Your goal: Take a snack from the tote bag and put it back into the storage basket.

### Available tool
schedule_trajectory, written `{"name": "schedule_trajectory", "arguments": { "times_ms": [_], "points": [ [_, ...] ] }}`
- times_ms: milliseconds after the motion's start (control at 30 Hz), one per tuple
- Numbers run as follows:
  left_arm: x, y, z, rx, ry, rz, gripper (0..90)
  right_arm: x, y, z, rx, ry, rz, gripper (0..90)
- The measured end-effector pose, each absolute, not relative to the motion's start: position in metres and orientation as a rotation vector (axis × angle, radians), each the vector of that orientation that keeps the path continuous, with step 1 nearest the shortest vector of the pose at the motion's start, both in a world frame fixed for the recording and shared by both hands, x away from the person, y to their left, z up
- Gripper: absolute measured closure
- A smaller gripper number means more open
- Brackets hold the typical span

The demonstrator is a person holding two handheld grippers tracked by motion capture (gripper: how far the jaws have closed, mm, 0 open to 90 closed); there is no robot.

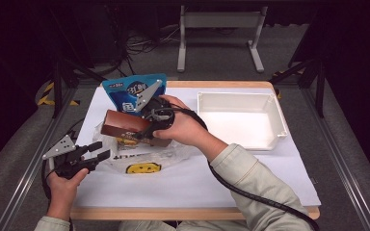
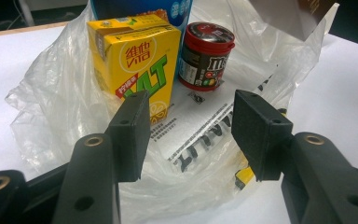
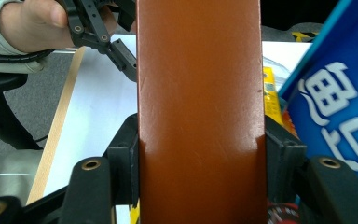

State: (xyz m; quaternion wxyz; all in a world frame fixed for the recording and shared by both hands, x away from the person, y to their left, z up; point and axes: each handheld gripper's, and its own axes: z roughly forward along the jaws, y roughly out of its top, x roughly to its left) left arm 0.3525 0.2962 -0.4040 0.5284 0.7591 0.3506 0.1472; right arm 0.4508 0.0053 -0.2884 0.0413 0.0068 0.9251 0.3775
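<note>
While I hold the right gripper (image 3: 200, 154) above the clear plastic bag (image 2: 51, 107), its jaws are clamped on both long sides of a brown box (image 3: 200, 93), which runs straight out ahead of the pads and hangs clear of the table (image 1: 279, 168). Just past the box on one side stands a blue snack pouch (image 3: 335, 112). My left gripper (image 2: 191, 135) sits low at the near edge of the bag, jaws spread with nothing pinched between them; the printed plastic lies under the gap. Directly ahead of its pads, inside the bag, a yellow Vita lemon tea carton (image 2: 135, 60) stands upright, and just beside it a red-lidded M&M's tub (image 2: 207, 56). Well off beyond the right gripper rests a white bin (image 1: 241, 118).
</note>
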Motion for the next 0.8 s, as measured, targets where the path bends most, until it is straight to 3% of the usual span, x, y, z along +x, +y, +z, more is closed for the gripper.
{"name": "schedule_trajectory", "arguments": {
  "times_ms": [800],
  "points": [
    [0.358,0.294,-0.406,1.801,0.835,0.347,46.1,0.463,-0.063,-0.265,0.143,2.789,1.168,42.7]
  ]
}}
